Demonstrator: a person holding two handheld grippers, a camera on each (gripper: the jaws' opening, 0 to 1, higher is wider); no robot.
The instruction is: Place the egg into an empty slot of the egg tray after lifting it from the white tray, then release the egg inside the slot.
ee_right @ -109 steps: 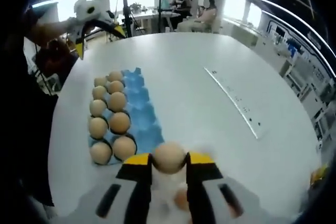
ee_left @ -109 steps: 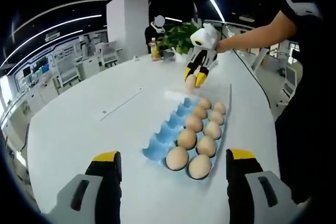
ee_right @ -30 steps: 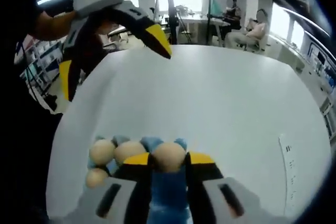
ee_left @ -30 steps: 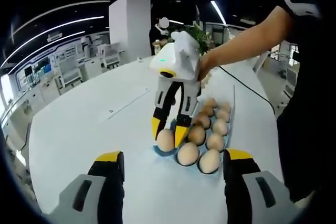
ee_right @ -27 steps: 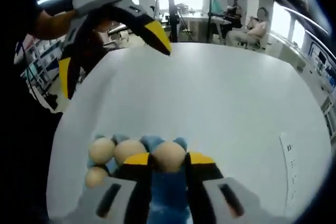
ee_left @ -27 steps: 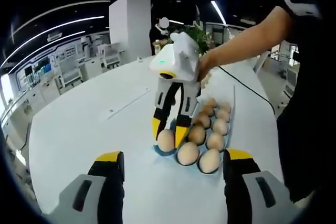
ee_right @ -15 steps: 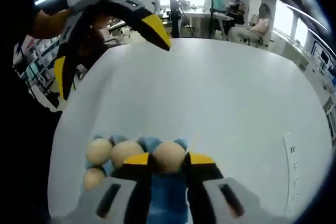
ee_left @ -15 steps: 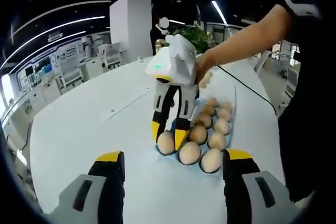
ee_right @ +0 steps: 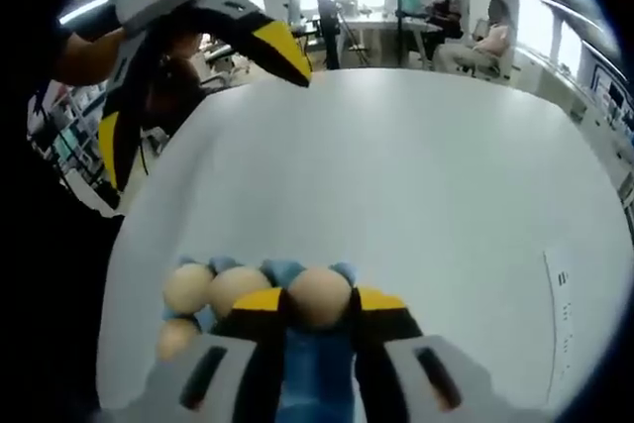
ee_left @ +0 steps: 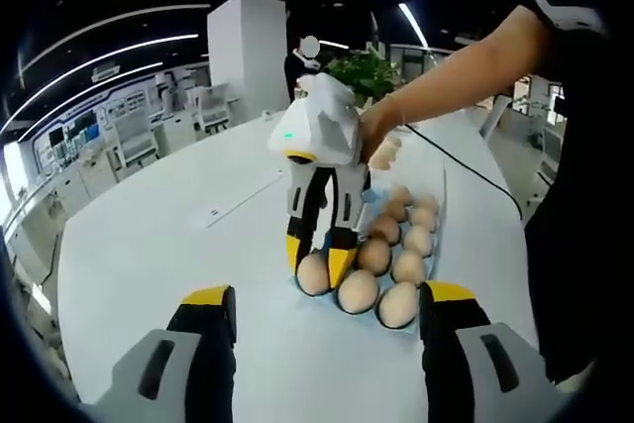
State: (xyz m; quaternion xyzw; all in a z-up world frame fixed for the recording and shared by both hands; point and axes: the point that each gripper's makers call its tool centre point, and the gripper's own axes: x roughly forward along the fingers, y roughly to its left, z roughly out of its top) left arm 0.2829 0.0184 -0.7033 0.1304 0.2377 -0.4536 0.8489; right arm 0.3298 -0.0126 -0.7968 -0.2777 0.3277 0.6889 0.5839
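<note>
Between right tongs (ee_right: 319, 306) | egg (ee_right: 319, 296) gripped | over egg tray (ee_left: 369, 207)

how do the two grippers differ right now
The right gripper is shut on an egg, lowered over the blue egg tray; the left gripper is open and holds nothing. The right one points down at the tray; the left one hangs back above the table. Both have yellow-tipped black jaws.
</note>
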